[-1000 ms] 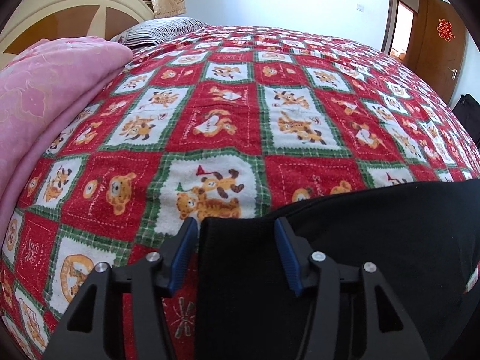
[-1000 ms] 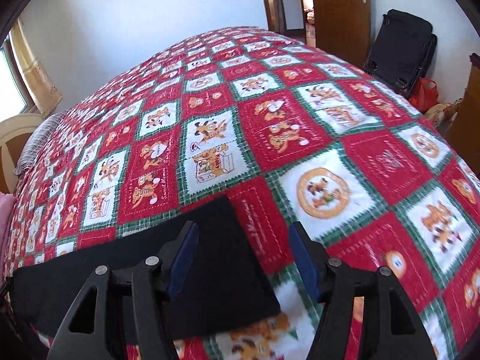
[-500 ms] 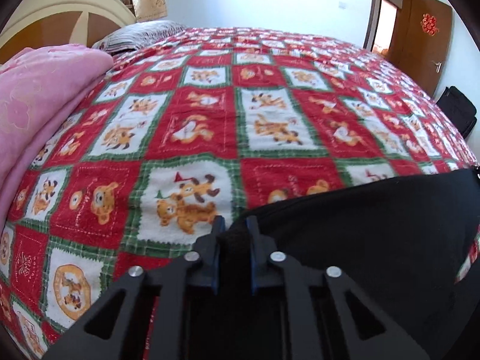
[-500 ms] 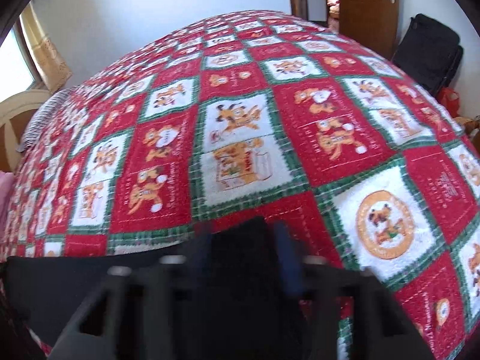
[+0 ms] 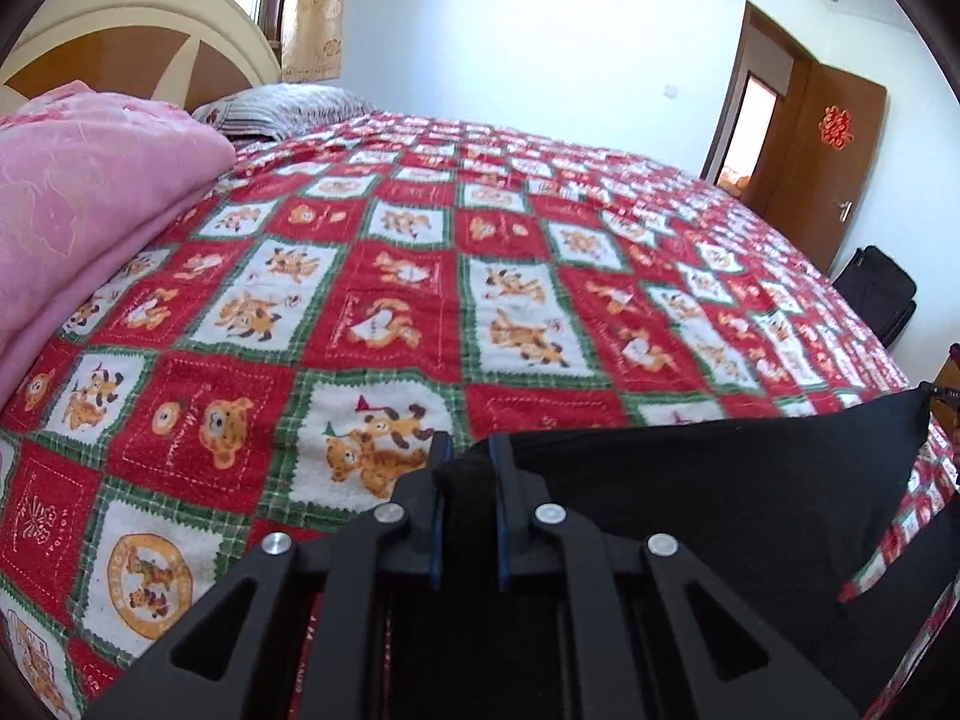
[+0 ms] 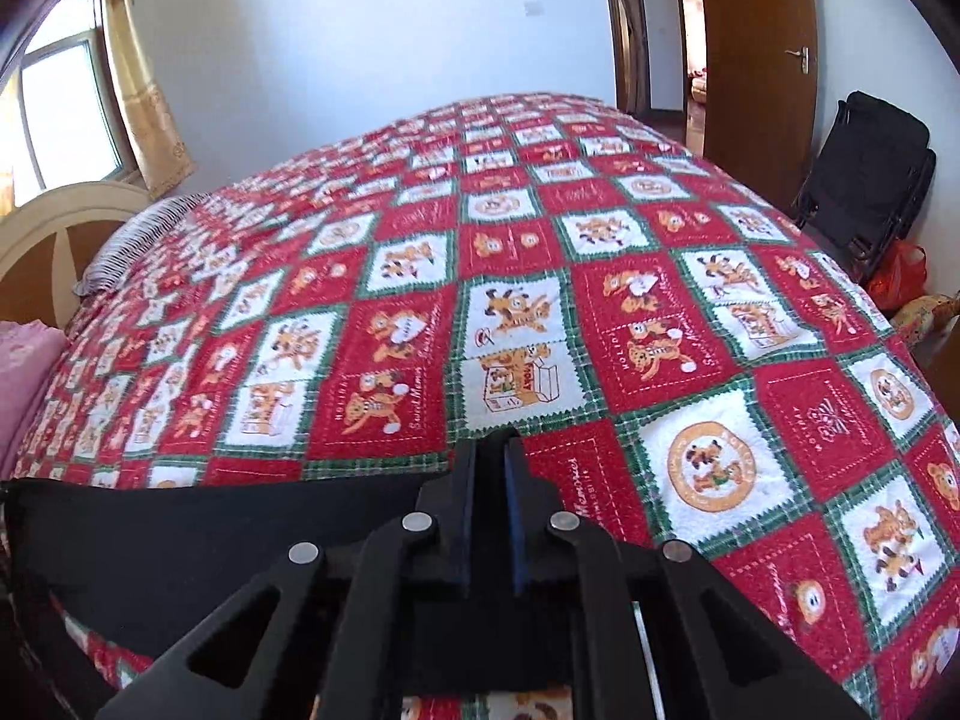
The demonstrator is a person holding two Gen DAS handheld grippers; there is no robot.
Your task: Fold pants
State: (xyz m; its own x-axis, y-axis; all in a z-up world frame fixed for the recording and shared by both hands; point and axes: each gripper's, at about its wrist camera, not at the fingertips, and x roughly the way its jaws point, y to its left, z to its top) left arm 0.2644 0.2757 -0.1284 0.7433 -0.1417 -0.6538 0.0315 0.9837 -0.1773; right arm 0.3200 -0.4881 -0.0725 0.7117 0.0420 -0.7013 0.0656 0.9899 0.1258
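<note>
Down at the near edge of the bed (image 5: 540, 312), both sets of jaws have clamped shut on the black pants (image 5: 708, 498). A second ago they were wide open, straddling the fabric; now the left gripper (image 5: 467, 457) has a thick bunch of cloth pinched between its blue pads, and the right gripper (image 6: 492, 456) is closed on a thinner edge at the other end. The near corners also look lifted off the red bear-print quilt (image 6: 600, 276) now, since the cloth runs taut between the two grips instead of lying flat. My read: the grab is done and the next bit is carrying that edge over to make a fold.

Pants are stretched crosswise along the near edge. In the left view they run from the jaws off toward 3 o'clock, in the right view toward 9 o'clock. So the long axis goes side to side, not toward the headboard (image 5: 138, 48). Can't tell which end is the waistband. Pink blanket (image 5: 84, 210) sits well apart at 10 o'clock.
</note>
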